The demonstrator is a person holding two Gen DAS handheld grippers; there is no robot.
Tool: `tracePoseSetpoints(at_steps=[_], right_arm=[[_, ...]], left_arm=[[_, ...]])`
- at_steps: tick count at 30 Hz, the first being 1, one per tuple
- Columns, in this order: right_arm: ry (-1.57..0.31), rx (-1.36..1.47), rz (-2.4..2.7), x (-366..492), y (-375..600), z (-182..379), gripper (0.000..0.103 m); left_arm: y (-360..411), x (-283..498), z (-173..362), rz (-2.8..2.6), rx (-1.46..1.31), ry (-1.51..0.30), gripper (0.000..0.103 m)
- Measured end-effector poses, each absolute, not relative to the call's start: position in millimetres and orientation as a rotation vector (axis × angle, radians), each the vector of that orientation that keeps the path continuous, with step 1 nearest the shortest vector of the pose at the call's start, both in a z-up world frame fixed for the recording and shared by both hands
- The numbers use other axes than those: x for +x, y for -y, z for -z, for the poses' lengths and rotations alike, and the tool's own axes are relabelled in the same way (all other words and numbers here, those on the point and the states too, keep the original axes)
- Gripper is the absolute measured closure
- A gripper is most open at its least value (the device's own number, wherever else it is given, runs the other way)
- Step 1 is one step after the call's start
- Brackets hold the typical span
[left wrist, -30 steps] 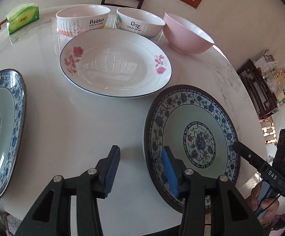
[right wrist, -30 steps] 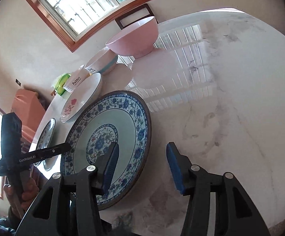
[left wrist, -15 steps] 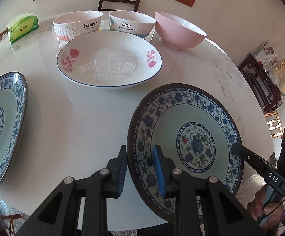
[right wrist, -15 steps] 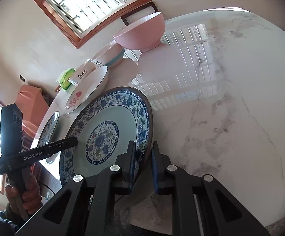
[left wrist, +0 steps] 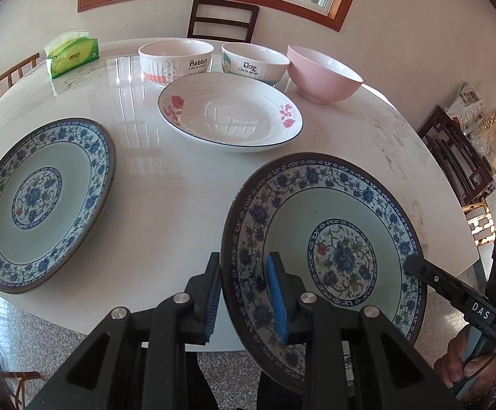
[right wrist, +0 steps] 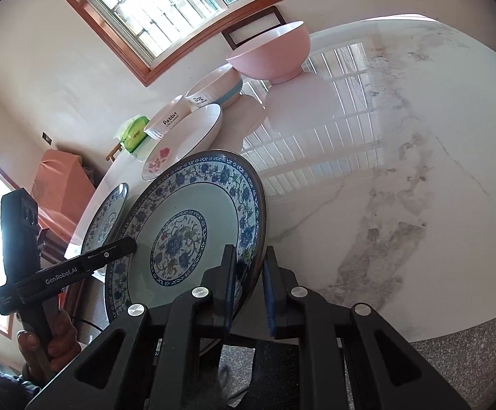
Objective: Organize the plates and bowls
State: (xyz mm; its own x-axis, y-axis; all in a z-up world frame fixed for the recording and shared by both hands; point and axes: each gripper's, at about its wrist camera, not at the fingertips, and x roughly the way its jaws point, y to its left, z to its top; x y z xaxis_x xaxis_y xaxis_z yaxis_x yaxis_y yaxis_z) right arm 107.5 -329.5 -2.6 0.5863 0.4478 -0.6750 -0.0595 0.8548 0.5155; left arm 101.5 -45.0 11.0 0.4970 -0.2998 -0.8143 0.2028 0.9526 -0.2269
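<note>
A blue-patterned plate (left wrist: pixel 333 239) is held off the white round table (left wrist: pixel 165 205) near its front right edge. My left gripper (left wrist: pixel 244 294) is shut on its left rim. My right gripper (right wrist: pixel 248 273) is shut on its right rim (right wrist: pixel 193 218). A second blue-patterned plate (left wrist: pixel 39 198) lies flat at the left. A white plate with red flowers (left wrist: pixel 230 116) lies in the middle. Behind it stand a Rabbit bowl (left wrist: pixel 176 61), a Dog bowl (left wrist: pixel 254 65) and a pink bowl (left wrist: pixel 319 75).
A green tissue pack (left wrist: pixel 71 53) sits at the far left of the table. Wooden chairs (left wrist: pixel 222 20) stand behind the table under a window. A dark wooden rack (left wrist: pixel 459 157) stands on the floor to the right.
Both grippers closed on opposite rims of the near blue-patterned plate and lifted it off the table, pulling back towards me.
</note>
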Motion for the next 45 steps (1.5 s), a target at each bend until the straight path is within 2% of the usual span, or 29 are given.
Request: tracePoseSetpoints(at_steps=[45], right_arm=[[-0.913, 0.345, -0.496, 135.9, 217.0, -14.1, 0.088]], left_arm=[[-77.8, 84.6, -27.0, 0.090, -0.244, -0.904, 0.076]])
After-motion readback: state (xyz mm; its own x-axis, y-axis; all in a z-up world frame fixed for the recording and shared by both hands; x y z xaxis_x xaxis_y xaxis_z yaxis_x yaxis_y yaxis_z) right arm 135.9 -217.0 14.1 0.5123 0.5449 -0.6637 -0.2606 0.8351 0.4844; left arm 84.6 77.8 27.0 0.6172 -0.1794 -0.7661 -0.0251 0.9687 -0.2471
